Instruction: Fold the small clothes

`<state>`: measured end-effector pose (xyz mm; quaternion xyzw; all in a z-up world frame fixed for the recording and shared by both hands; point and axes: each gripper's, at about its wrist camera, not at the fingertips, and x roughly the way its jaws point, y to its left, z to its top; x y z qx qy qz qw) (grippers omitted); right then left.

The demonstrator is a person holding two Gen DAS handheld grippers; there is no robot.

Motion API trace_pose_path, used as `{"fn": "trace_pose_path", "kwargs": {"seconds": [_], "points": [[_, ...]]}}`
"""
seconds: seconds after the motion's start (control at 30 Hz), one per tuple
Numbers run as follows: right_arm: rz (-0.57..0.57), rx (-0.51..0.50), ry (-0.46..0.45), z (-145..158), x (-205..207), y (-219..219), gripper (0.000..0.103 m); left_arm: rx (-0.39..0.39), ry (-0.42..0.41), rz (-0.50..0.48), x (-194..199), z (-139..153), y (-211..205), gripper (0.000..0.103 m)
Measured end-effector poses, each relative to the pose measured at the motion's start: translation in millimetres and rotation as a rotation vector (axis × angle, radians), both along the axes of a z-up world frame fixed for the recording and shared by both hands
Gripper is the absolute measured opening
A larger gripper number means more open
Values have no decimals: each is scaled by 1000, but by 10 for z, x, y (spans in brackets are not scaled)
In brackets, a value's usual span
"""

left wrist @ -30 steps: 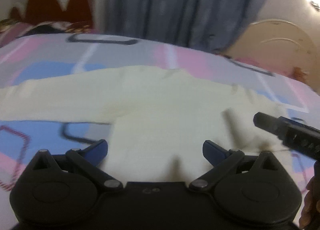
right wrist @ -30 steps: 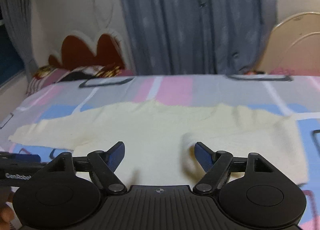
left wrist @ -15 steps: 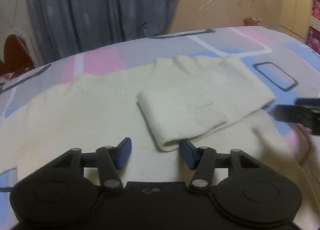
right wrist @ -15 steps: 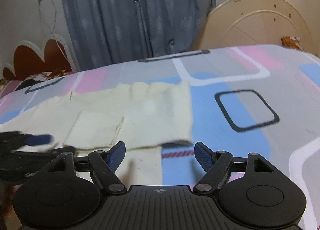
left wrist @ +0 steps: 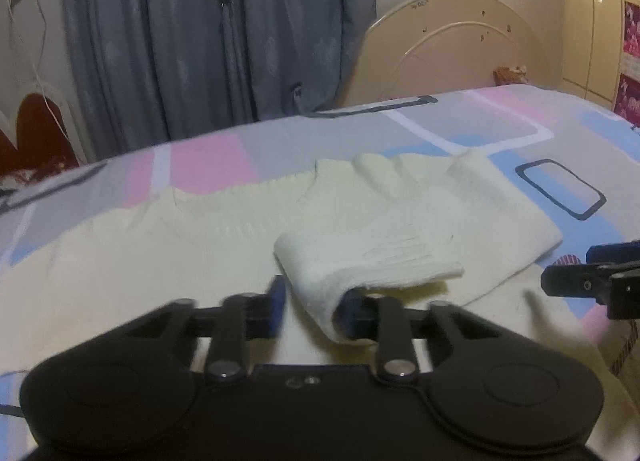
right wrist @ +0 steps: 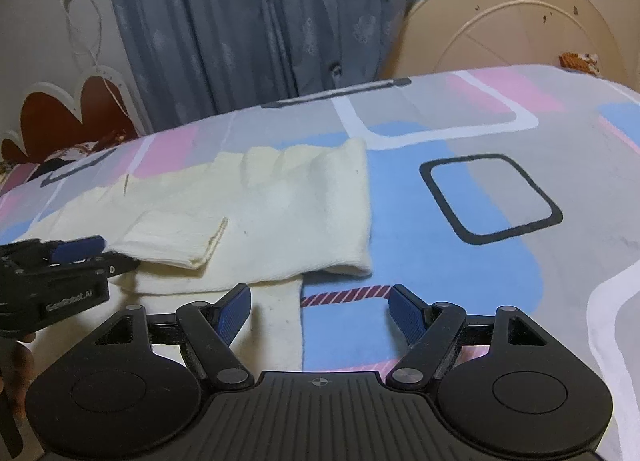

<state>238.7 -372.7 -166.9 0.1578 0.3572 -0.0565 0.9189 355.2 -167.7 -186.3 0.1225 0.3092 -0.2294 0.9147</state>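
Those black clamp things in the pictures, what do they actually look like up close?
Each is a matte black plastic tool. The right gripper has two round housings, silver pivot screws, jointed arms, blue ribbed pads, a grooved top and a small crosshair mark. The left gripper looks the same, and its side carries white "GenRobot.AI" lettering. No cables or sleeves show.

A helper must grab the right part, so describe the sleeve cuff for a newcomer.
On the patterned bedspread lies a cream sweater. Its sleeve is folded across the body, and the ribbed cuff at the sleeve's end sits between the left gripper fingers, thicker than the flat knit around.
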Motion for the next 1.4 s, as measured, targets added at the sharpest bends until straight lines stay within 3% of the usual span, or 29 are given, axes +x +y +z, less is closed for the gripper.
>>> {"fn": "trace_pose_path", "kwargs": {"seconds": [0.13,0.23,0.33,0.53,0.57,0.6,0.63,0.77,0.87,0.93,1.13,1.2,1.4], "points": [[-13,-4,8,-28,34,-12,76,-88,-29,54,6,65,169,4],[-21,-14,18,-49,63,-13,76,-209,-19,140,66,198,443,3],[-7,-19,22,-70,115,25,76,-364,54,246,201,276,808,3],[35,-45,2,-108,318,192,75,-515,218,359,383,130,1306,5],[39,-47,3,-126,356,207,61,-528,228,380,389,91,1361,14],[42,-41,10,-149,405,212,32,-534,241,407,396,46,1402,20],[41,-32,18,-167,439,204,21,-537,254,434,397,-9,1445,26],[17,33,26,-182,453,105,13,-618,326,488,425,-172,1646,33],[5,25,36,-172,436,75,10,-673,275,579,381,-109,1786,41],[7,12,38,-158,434,101,10,-686,223,645,361,-76,1893,41],[25,-5,57,-139,403,107,9,-750,242,739,284,-92,2200,42],[31,-2,68,-121,388,81,10,-726,243,763,242,-94,2286,44],[13,55,-8,66,235,-15,13,-637,122,669,144,60,2252,44]]}}
